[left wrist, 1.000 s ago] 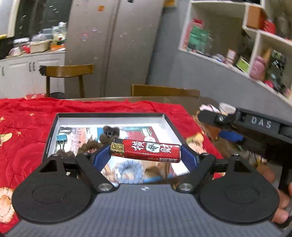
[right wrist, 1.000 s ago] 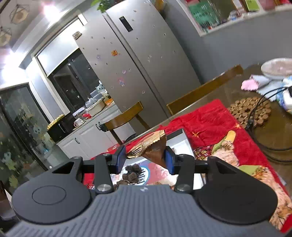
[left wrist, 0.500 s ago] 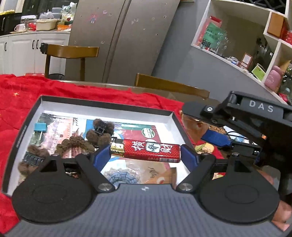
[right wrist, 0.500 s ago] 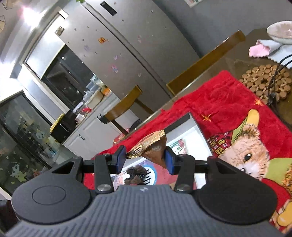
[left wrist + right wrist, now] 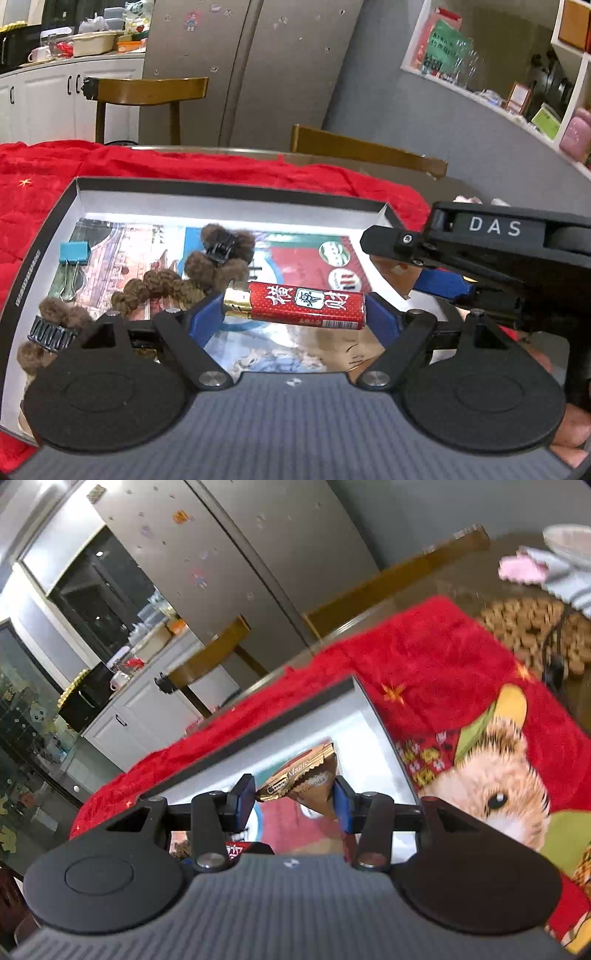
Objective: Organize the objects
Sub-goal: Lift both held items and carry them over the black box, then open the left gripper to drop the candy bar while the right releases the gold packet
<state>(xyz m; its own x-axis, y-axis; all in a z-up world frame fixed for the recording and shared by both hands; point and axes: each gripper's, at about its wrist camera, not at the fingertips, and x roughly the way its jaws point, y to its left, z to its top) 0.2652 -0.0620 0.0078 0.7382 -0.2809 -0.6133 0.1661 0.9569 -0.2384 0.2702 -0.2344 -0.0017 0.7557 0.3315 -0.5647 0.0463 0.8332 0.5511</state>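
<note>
Lighter handling: left tool (image 5: 295, 308) clamps the red rectangular plastic lighter (image 5: 304, 304) end to end above the shallow black-rimmed box (image 5: 229, 186); rigid, light, slippery. Right tool (image 5: 293, 797), at 3 o'clock, pinches a crushable gold-brown foil chocolate packet (image 5: 306, 779).

Home kitchen-dining room: steel double-door fridge (image 5: 255, 70) with magnets, white cabinets (image 5: 44, 99) with a cluttered top, wooden chairs (image 5: 147, 92), wall shelves (image 5: 517, 74) of household stuff, table (image 5: 461, 590) under a red cloth (image 5: 221, 166).
</note>
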